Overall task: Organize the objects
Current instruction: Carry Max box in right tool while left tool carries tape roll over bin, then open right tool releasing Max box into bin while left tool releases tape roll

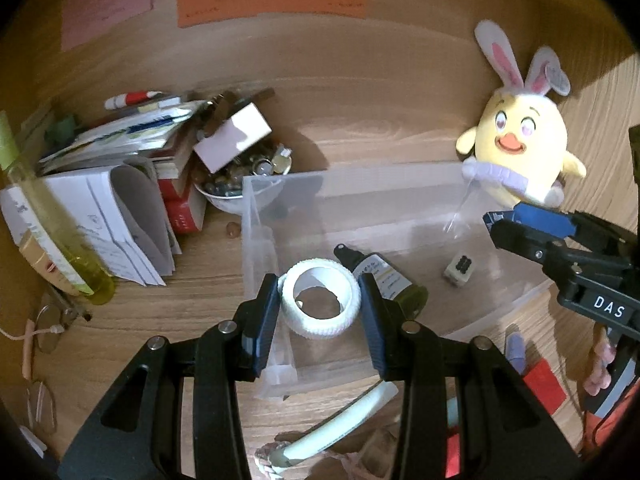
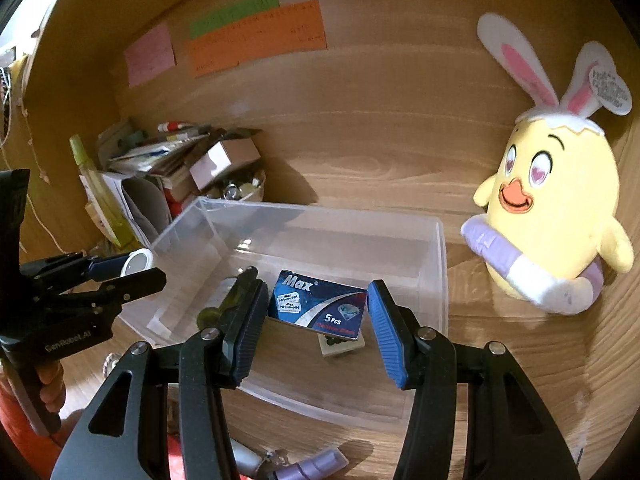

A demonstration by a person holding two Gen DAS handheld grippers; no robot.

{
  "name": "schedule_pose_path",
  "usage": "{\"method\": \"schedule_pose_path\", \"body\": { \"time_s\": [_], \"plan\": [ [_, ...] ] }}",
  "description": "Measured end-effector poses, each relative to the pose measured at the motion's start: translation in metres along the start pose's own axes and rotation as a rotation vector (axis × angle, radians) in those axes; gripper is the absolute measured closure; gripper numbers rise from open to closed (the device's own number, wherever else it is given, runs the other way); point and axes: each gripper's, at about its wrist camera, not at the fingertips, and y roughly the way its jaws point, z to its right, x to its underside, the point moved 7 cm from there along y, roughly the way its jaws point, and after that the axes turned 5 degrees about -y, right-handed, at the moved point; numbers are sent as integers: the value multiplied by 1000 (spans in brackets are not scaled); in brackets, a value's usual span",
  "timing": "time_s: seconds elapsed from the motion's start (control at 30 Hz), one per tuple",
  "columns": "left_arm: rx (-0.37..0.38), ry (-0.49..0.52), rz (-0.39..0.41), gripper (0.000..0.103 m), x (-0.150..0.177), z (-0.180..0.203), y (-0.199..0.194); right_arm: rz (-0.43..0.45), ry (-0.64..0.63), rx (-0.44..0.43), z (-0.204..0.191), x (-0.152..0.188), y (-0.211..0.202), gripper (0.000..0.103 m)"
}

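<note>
warm light is falling across a wooden desk (image 1: 340, 144) whose wooden back wall (image 2: 380, 92) is carrying pink, green and orange paper notes (image 2: 256, 36).

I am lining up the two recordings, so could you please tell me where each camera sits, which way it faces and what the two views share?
Left wrist: sits on the left gripper, faces forward and down over the clear box; its own fingers clamp a white tape roll; the right gripper enters from the right.
Right wrist: sits on the right gripper, faces into the clear box; a blue blade packet lies between its open fingers; the left gripper and a hand show at left.
Shared: clear box, chick toy, paper pile.
</note>
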Motion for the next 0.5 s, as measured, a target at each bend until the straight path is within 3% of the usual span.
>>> {"method": "schedule_pose_path", "body": {
  "time_s": [0.5],
  "plan": [
    [19, 16, -37, 63, 4, 6, 16, -98, -41, 0, -10, 14, 31, 55]
  ]
}}
